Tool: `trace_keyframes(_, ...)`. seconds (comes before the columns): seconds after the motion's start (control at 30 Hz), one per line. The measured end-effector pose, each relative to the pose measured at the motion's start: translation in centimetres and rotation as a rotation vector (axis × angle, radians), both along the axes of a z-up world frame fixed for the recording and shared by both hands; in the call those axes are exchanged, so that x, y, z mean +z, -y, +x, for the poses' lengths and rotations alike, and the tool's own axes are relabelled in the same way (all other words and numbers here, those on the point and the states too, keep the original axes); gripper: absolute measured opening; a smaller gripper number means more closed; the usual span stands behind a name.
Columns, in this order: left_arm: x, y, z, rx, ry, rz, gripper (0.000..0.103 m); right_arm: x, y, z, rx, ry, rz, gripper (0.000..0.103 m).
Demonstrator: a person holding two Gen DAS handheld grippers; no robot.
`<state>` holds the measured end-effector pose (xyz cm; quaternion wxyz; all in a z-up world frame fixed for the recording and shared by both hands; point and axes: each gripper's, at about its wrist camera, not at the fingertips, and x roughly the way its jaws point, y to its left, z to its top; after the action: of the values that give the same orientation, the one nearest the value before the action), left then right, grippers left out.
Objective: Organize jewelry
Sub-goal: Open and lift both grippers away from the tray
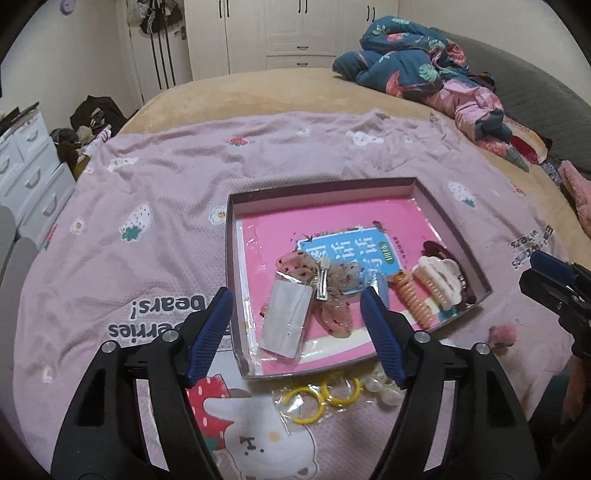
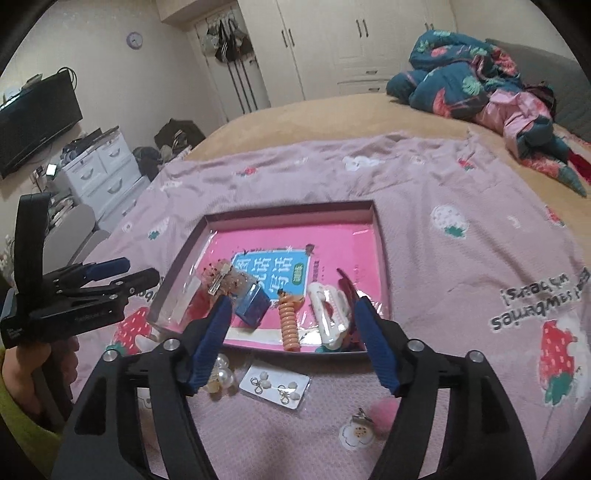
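Observation:
A shallow box [image 1: 454,225] [image 2: 382,251] with a pink book in it lies on the pink blanket. It holds a bow clip [image 1: 332,291], a small packet [image 1: 286,317], an orange coil tie [image 1: 413,295] [image 2: 290,321] and a white claw clip [image 1: 441,277] [image 2: 328,314]. Yellow rings in a bag [image 1: 321,398], pearl pieces [image 1: 380,387] [image 2: 221,376], an earring card [image 2: 275,387] and a pink pom-pom clip [image 2: 382,410] [image 1: 502,332] lie on the blanket before the box. My left gripper [image 1: 295,325] is open and empty over the box's near left corner. My right gripper [image 2: 291,336] is open and empty over the box's near edge.
A rumpled blue and pink quilt [image 1: 424,70] lies at the far right of the bed. White drawers [image 1: 29,177] stand left of the bed and wardrobes [image 1: 295,33] behind it. The left gripper also shows at the left of the right wrist view [image 2: 122,275].

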<state>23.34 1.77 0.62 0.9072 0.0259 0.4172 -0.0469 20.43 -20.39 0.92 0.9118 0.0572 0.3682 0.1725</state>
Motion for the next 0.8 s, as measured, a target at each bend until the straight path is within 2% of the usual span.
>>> trace_keyframes(0.1,1.2,0.3,-1.0,-0.007,0.025,-0.003,0.072,0.9,0.5,-0.9,-0.007,0.019,0.006,0.072)
trace_keyframes(0.2,2.2,0.7,-2.0,-0.015,0.048,-0.006,0.076,1.9,0.8,-1.8,-0.013,0.039,-0.001,0.076)
trace_keyframes(0.3,3.5,0.9,-3.0,-0.014,0.090,-0.015,0.086,2.7,1.2,-2.7,-0.019,0.063,0.011,0.084)
trace_keyframes(0.37,4.4,1.1,-3.8,-0.017,0.111,-0.015,0.087,3.2,1.6,-3.3,-0.016,0.078,0.028,0.086)
trace_keyframes(0.43,5.2,1.2,-4.6,-0.017,0.131,-0.014,0.092,3.7,1.8,-3.8,-0.022,0.088,0.027,0.086)
trace_keyframes(0.6,6.4,1.4,-6.2,-0.014,0.163,-0.040,0.094,4.7,2.2,-5.2,-0.032,0.103,0.004,0.088)
trace_keyframes(0.8,6.5,2.1,-7.9,-0.028,0.166,-0.052,0.094,5.6,3.3,-7.3,-0.051,0.125,0.000,0.089)
